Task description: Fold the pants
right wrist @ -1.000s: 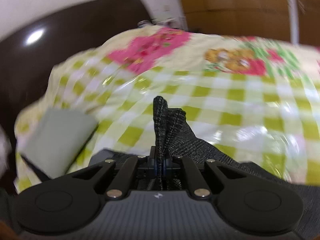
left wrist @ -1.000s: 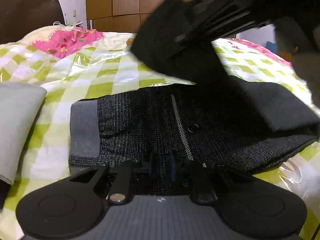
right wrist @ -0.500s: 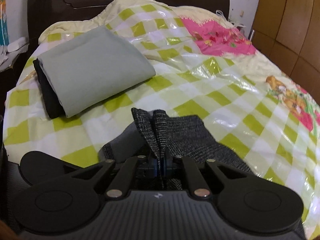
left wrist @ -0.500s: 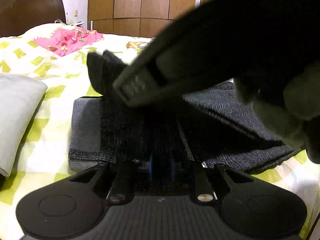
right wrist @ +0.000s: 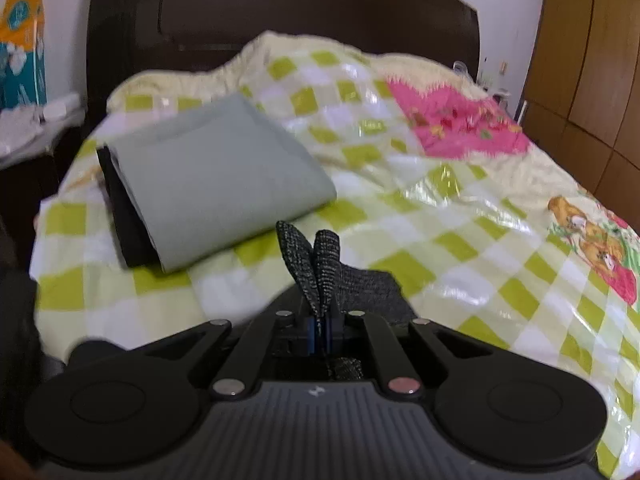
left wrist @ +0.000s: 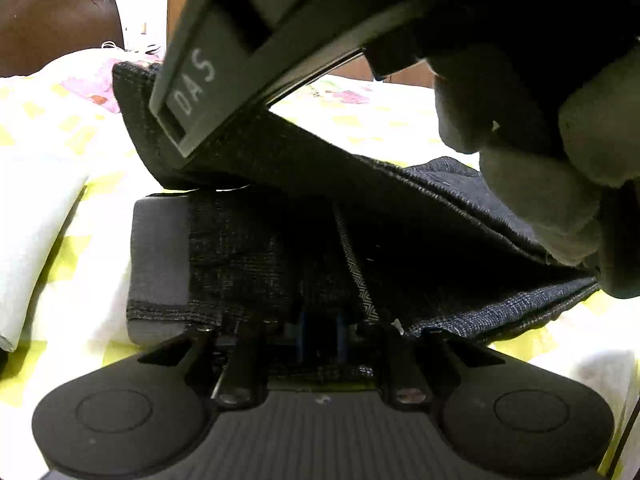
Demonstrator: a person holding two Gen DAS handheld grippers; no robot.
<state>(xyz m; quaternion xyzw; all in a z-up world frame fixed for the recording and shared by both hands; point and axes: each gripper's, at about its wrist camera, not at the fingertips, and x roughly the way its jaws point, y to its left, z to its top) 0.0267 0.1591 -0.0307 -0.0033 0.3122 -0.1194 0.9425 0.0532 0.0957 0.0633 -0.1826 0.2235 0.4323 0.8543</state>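
Observation:
Dark grey woven pants lie folded on the checked bedspread, a lighter grey band at their left end. My left gripper sits at their near edge with fabric between its blue pads, jaws closing on it. An upper layer is held lifted over the lower one by my right gripper, which fills the top of the left wrist view with a gloved hand behind it. In the right wrist view the right gripper is shut on the pants' end, which sticks up between its fingers.
A folded grey-green cloth lies on a black one at the bed's left, close to the pants' left end. A dark headboard stands behind and wooden wardrobe doors to the right. The yellow-green bedspread spreads rightwards.
My right gripper has carried the pants' end leftwards over the lower layer and rolled; it now looms larger in the left wrist view. The left gripper has stayed at the near edge.

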